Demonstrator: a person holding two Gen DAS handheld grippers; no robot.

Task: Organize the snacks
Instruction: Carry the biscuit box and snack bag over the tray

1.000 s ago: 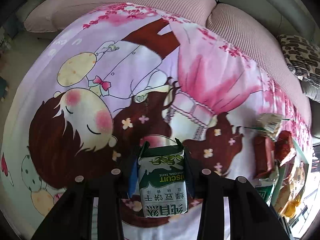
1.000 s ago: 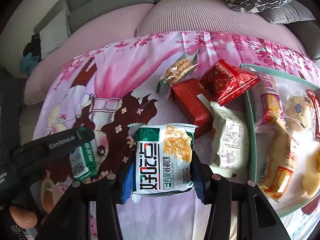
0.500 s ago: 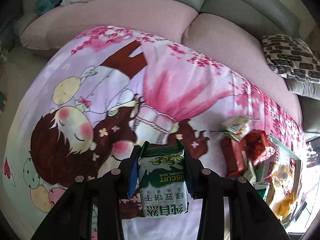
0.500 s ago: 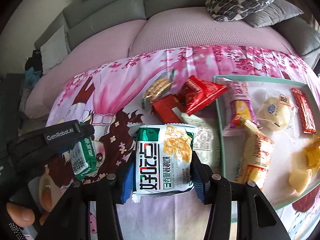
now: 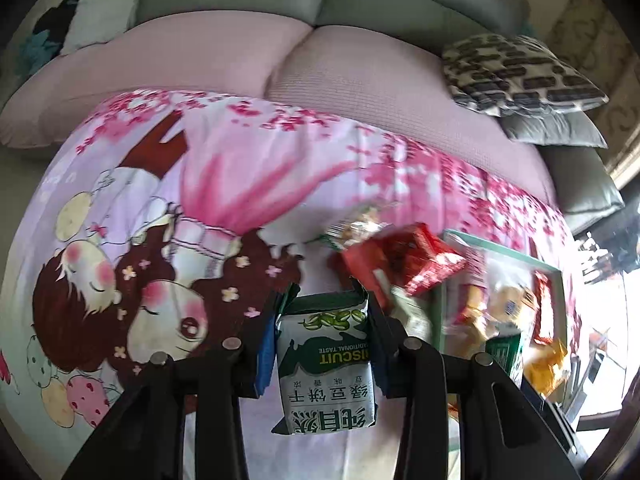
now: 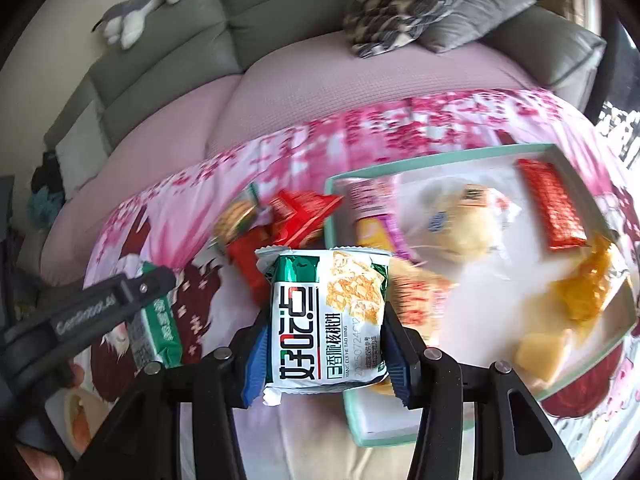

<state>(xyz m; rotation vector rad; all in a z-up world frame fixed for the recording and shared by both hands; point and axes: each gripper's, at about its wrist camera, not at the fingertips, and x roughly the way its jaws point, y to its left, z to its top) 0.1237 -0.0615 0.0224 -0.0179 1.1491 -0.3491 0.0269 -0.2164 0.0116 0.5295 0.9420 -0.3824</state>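
Snacks are being gathered into the mint-rimmed tray (image 6: 436, 154), and two packets are riding in the jaws at once. At lower left of the right wrist view, the left gripper (image 6: 154, 320) is clamping a green mung-bean biscuit packet (image 5: 326, 364) over the cartoon-print cloth (image 5: 224, 184); in its own view that packet is sitting at bottom centre, pinched by its sides. Just right of it, at mid-frame, a loose heap is lying on the cloth — a clear cracker bag (image 6: 236, 220) and red packets (image 6: 304, 216), touching the tray's left edge. At bottom centre of the right wrist view, the right gripper (image 6: 322, 358) is squeezing a green-and-white walnut-cookie packet (image 6: 326, 320), hanging over the tray's near left corner. Farther right, the tray is already holding a red bar (image 6: 552, 204), a pale bun (image 6: 452, 224) and yellow pieces (image 6: 588, 284). Judging by this, the carrying step is under way — next, each packet probably needs a bare patch of tray beneath it before the jaws part.
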